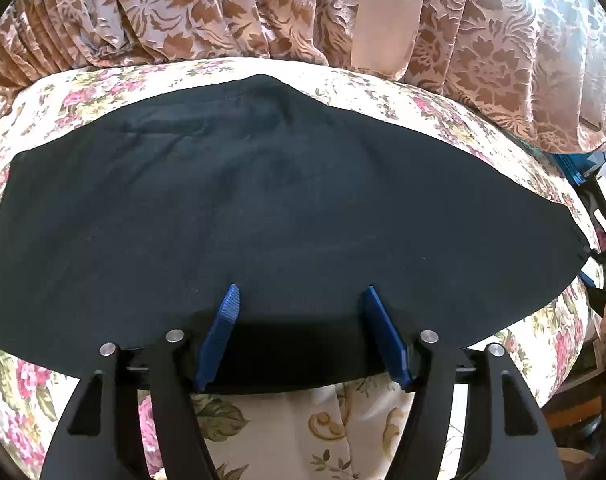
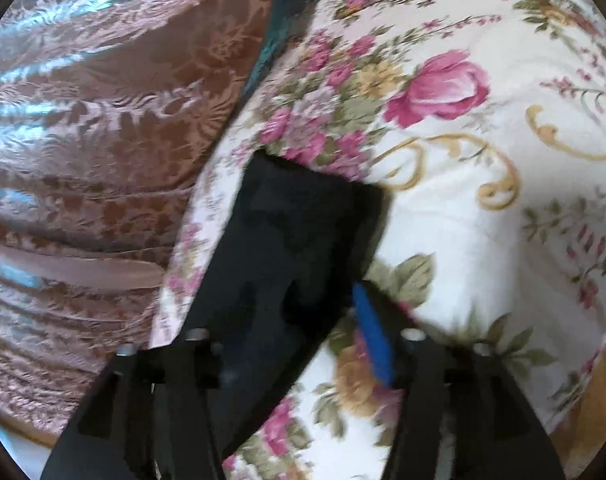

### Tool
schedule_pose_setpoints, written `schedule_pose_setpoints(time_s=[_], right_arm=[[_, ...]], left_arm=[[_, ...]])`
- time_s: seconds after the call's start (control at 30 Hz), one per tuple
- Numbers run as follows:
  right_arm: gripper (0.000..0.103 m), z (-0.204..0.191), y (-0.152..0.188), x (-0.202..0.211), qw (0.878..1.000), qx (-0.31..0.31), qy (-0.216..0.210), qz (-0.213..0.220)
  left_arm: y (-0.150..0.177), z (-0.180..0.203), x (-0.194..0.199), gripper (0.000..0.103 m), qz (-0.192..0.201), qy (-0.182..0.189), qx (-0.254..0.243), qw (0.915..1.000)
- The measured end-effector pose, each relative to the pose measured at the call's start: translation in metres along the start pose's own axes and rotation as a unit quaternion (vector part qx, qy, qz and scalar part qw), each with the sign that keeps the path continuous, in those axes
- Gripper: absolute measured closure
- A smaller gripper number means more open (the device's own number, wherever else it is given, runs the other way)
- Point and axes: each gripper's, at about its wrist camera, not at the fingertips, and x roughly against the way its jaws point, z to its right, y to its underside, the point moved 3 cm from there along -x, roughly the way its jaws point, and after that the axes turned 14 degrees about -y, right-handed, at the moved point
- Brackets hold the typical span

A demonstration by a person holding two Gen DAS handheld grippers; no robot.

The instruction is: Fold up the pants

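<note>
Left claw (image 1: pixel 299 300) released over pants (image 1: pixel 263 208) hem | right claw (image 2: pixel 303 312) released, pants end between jaws

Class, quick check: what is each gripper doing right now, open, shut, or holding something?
Left gripper: open, jaws spread above the black pants, gripping nothing.
Right gripper: blurred; pants end lies between the fingers, grip cannot be told.

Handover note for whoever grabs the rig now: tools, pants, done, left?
Left tool: open, blue fingers apart over the near edge of the pants, nothing pinched.
Right tool: at the pants' end; view blurred, grip cannot be told.
Pants: black, lying flat in a long strip across the floral bedsheet, curtain behind.
Done: looks laid out flat and narrow.
Left: likely fold end to end, then smooth.
</note>
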Motion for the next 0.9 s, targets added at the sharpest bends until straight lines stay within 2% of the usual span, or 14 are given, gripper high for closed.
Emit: schedule_pose_setpoints(time_s=[0.17,0.23,0.3,0.43,0.53,0.63,0.73,0.9], right_arm=[[0.044,-0.002,-0.009,-0.017,1.0,0.009,0.019,-0.003],[0.053,-0.002,-0.013,-0.023,0.999,0.021,0.033,-0.004],[0.084,-0.003,-0.014,-0.029,0.998,0.031,0.052,-0.015],[0.087,-0.041,-0.005,-0.02,0.996,0.08,0.024,-0.012],[0.087,-0.091,0.014,-0.023,0.989,0.143,-0.015,-0.036],[0.087,-0.147,0.048,-0.039,0.974,0.204,-0.061,-0.075],[0.087,-0.186,0.083,-0.06,0.958,0.245,-0.095,-0.116],[0.087,-0.238,0.169,-0.114,0.92,0.303,-0.126,-0.214]], left_arm=[[0.001,0.0,-0.001,0.036,0.0,0.0,-0.001,1.0],[0.002,-0.002,-0.002,0.036,-0.001,0.003,0.003,1.0],[0.002,-0.002,-0.002,0.033,-0.003,0.009,0.006,0.9999],[0.0,-0.003,0.0,0.032,-0.01,0.021,0.011,0.9997],[-0.005,-0.013,0.002,0.032,-0.02,0.054,0.048,0.9972],[-0.01,-0.025,0.007,0.032,-0.026,0.096,0.093,0.9907],[-0.013,-0.028,0.017,0.032,-0.017,0.116,0.106,0.9874],[-0.019,-0.032,0.025,0.032,-0.017,0.166,0.132,0.977]])
